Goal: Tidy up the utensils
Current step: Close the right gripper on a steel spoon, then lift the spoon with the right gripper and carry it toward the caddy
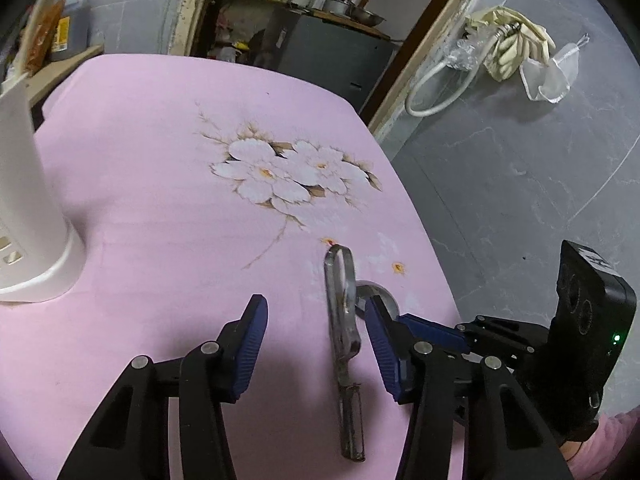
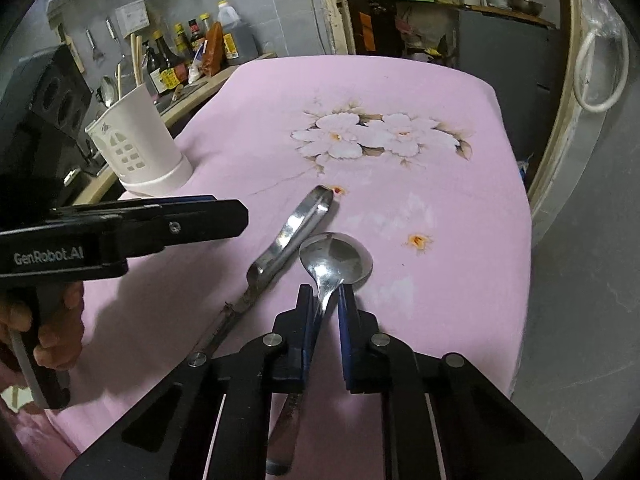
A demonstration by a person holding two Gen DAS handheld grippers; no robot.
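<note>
A metal peeler lies on the pink flowered tablecloth; it also shows in the right wrist view. My left gripper is open, its fingers either side of the peeler, just above it. A steel spoon lies beside the peeler; its bowl peeks out behind my left gripper's right finger. My right gripper is nearly shut around the spoon's neck, both pads close beside it. A white utensil holder stands at the table's left edge, seen close in the left wrist view.
Sauce bottles crowd a shelf behind the holder. The table's right edge drops to a grey floor with a hose and cloths. A dark doorway with metal bowls lies beyond the table.
</note>
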